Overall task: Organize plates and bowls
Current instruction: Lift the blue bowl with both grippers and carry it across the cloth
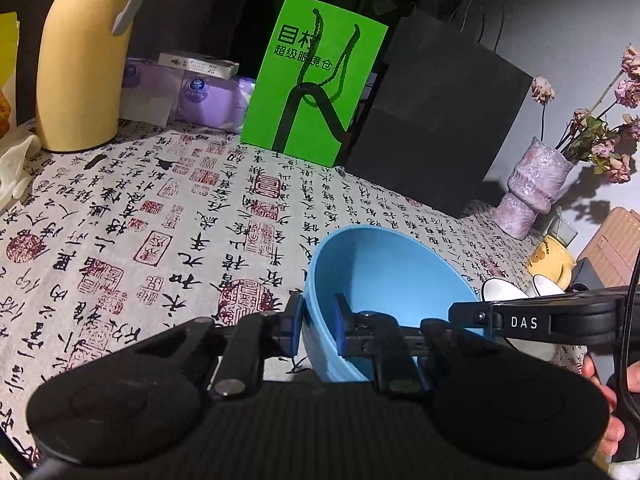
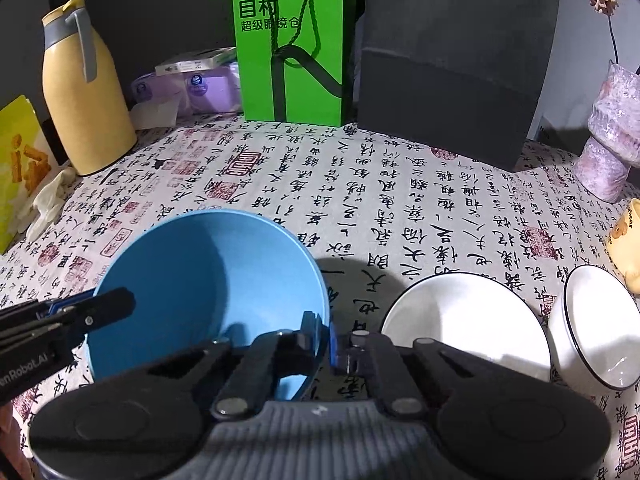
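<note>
Blue bowl (image 2: 208, 280) tilted, mouth facing the cameras, left hand-held gripper (image 1: 319, 320) and right hand-held gripper (image 2: 325, 338) each pinching its rim

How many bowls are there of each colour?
Blue bowl: 1
White bowls: 2
Total: 3

Tilted blue bowl (image 2: 208, 280) beside two white bowls (image 2: 472, 320) on tablecloth
</note>
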Available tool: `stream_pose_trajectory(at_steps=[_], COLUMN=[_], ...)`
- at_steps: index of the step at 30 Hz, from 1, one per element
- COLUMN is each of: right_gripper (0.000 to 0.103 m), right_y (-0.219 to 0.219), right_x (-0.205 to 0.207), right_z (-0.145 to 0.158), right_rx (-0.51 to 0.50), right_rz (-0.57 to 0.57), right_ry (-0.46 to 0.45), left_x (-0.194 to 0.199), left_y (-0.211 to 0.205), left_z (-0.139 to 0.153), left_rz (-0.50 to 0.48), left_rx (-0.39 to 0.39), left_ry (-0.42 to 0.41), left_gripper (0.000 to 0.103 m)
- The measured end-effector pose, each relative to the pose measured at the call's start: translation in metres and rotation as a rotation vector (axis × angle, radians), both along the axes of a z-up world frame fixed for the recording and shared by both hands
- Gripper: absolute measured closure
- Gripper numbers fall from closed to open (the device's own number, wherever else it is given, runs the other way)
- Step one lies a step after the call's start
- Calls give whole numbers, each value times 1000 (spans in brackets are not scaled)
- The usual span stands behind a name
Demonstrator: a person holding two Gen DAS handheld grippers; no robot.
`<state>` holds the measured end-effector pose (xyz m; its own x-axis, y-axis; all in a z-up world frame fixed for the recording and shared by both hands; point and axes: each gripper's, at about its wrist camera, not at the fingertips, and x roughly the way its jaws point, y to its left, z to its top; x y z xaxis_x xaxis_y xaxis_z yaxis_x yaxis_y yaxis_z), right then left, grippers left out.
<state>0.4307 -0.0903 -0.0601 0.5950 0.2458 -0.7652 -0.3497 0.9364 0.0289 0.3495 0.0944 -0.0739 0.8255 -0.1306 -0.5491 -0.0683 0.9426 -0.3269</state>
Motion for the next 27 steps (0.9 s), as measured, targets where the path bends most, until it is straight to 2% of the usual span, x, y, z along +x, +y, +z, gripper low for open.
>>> stream_pose_trajectory(at_steps=[13, 27], right_gripper=[97, 97], right_y=[-3, -7], right_x=[-8, -32], right_z=[6, 33], right_rx=[29, 75], right_rz=[-6, -2], right_ry=[-20, -83], left_x=[-13, -29], left_y=[-7, -2], left_z=[12, 36], left_rz=[22, 44], left_rx=[32, -3], left_ry=[-42, -78], left_gripper=[87, 87])
